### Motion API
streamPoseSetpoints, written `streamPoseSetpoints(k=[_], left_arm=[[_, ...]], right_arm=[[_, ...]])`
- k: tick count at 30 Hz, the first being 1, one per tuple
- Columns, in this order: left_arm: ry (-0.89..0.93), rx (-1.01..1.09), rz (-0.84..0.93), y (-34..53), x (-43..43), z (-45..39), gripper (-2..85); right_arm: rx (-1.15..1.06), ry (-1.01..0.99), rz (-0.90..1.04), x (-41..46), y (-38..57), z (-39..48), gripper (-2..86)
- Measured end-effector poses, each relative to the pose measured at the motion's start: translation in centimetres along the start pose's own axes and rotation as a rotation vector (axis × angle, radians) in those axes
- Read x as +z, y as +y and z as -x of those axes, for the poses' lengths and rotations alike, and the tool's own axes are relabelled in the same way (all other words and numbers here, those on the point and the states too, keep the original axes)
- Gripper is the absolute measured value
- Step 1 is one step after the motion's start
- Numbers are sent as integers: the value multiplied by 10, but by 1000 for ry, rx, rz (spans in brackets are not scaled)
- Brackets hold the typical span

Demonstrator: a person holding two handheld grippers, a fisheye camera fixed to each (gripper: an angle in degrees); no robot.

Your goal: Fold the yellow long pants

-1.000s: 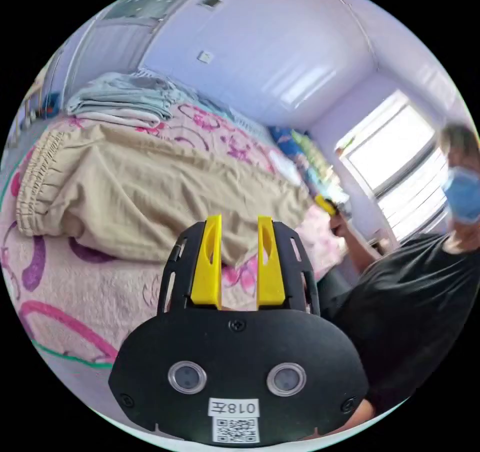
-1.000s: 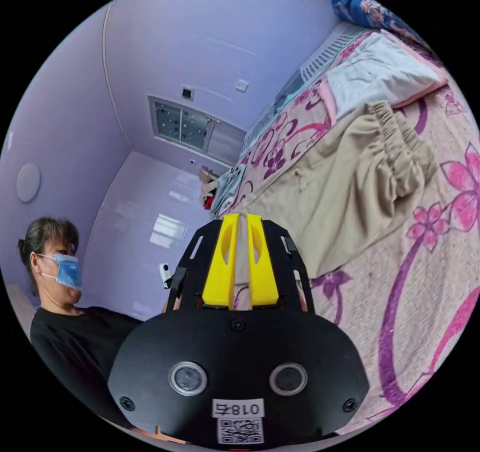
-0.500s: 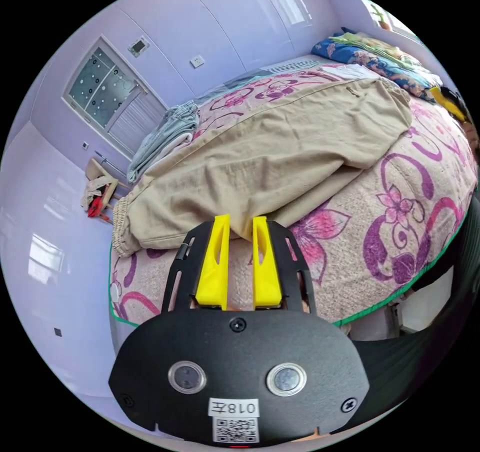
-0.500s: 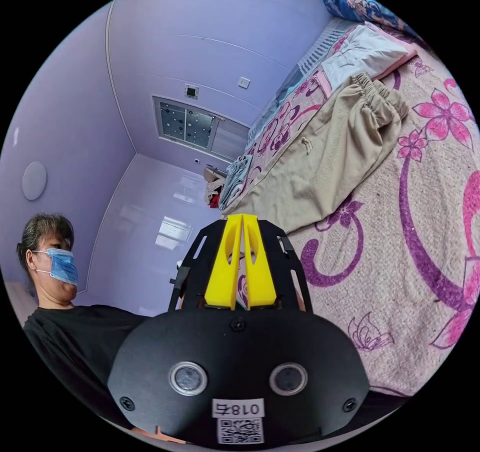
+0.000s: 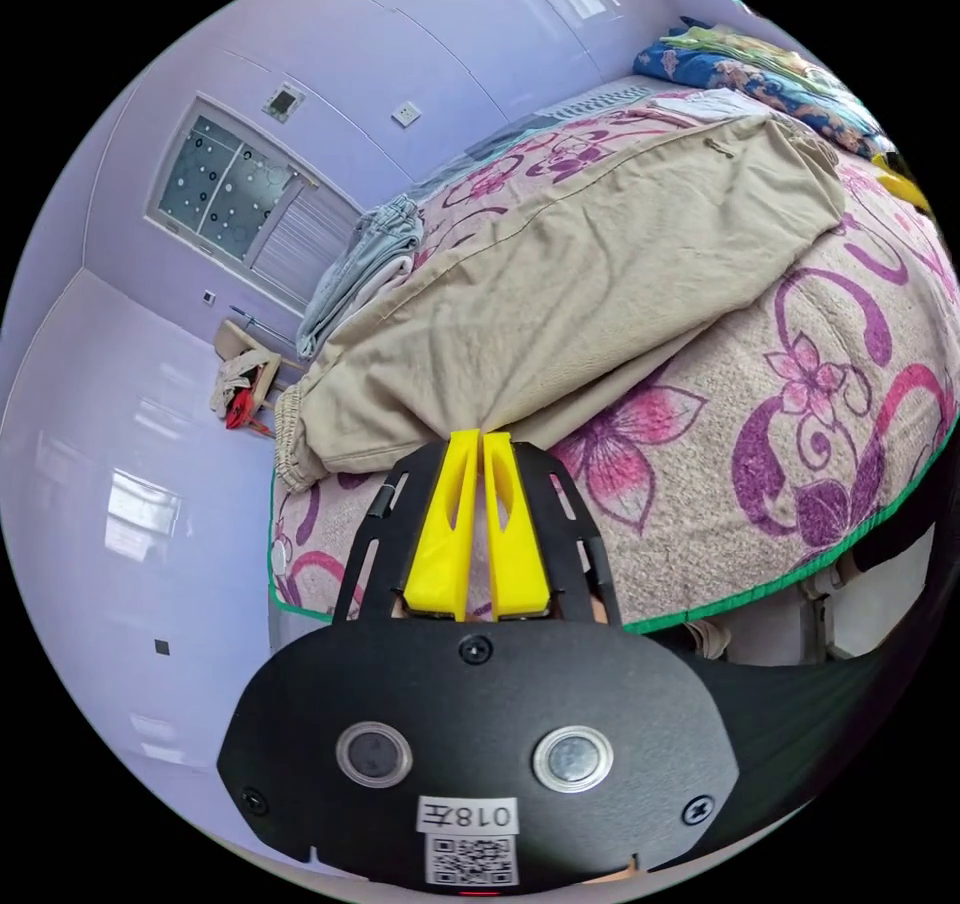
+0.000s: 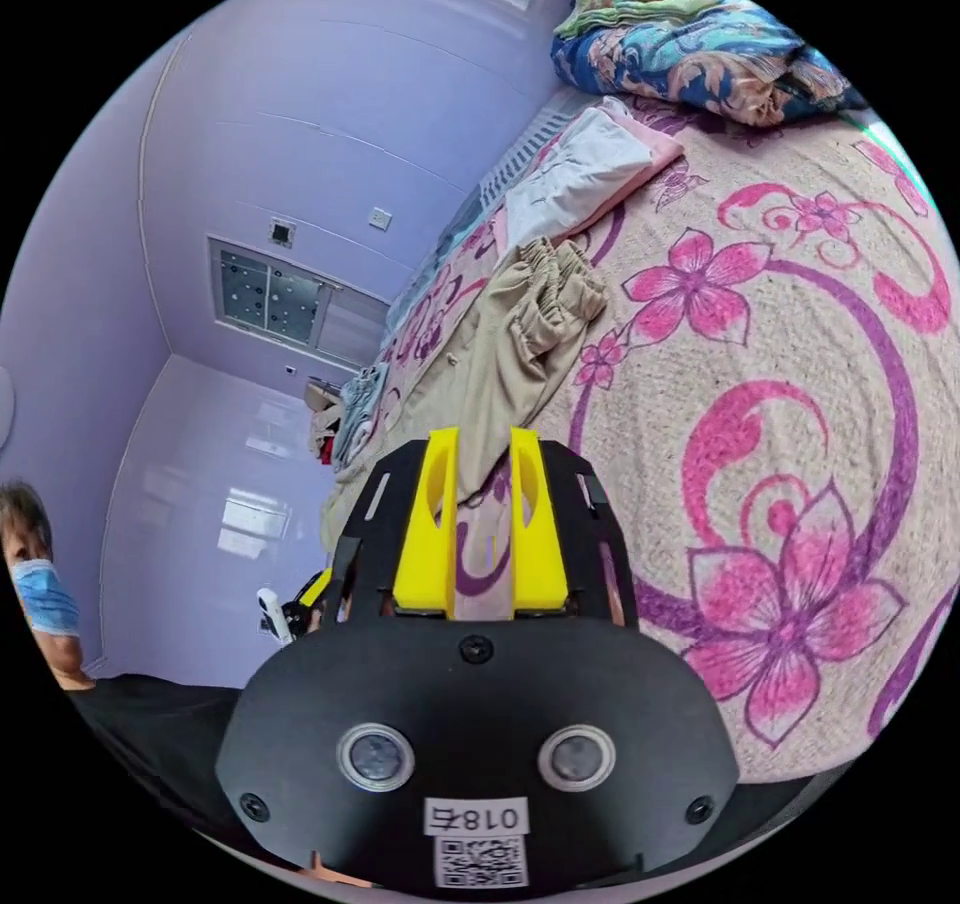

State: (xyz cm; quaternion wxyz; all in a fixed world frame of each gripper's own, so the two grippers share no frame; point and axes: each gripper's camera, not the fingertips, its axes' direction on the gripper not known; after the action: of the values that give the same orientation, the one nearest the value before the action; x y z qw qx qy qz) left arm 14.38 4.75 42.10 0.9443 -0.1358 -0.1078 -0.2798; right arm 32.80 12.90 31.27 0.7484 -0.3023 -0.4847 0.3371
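My left gripper point(image 5: 478, 441) pinches the near edge of the beige-yellow cotton long pants point(image 5: 590, 274) lying ahead on the floral bedspread point(image 5: 800, 484). My right gripper point(image 6: 478, 441) hangs released, the pants' hem just beyond its tips. With so thin a one-sided pinch, lifting could slip the cloth free or skew the fold.

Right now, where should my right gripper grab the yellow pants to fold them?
Take the gathered elastic waistband, coming in from the bedspread side with the open right gripper. The left gripper looks shut on the pants' near edge.

left tool point(image 5: 477, 436) jaws together, right tool point(image 6: 482, 434) parted
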Motion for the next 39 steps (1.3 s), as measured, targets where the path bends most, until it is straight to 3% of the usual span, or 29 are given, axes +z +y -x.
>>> streamPoseSetpoints(k=[6,12,14,21,24,28,31,39], left_arm=[[69,-73,36,-16,-20,7,-9],[45,-65,62,-33,-36,1,-9],[50,-66,62,-36,-40,2,-9],[40,-34,69,-49,-52,-1,-9],[53,-11,66,-52,-55,-7,-9],[30,42,101,-57,-52,-20,-9],[19,72,117,-58,-53,-22,-9],[49,27,117,-64,-60,-7,-10]], right_arm=[[-159,254,30,42,-65,33,105],[-187,417,233,102,-102,46,70],[-239,452,233,107,-112,65,24],[-480,511,102,86,-152,158,4],[-452,526,120,83,-158,149,1],[-266,582,298,115,-146,72,2],[-197,539,273,111,-133,52,2],[-317,499,234,93,-172,109,4]])
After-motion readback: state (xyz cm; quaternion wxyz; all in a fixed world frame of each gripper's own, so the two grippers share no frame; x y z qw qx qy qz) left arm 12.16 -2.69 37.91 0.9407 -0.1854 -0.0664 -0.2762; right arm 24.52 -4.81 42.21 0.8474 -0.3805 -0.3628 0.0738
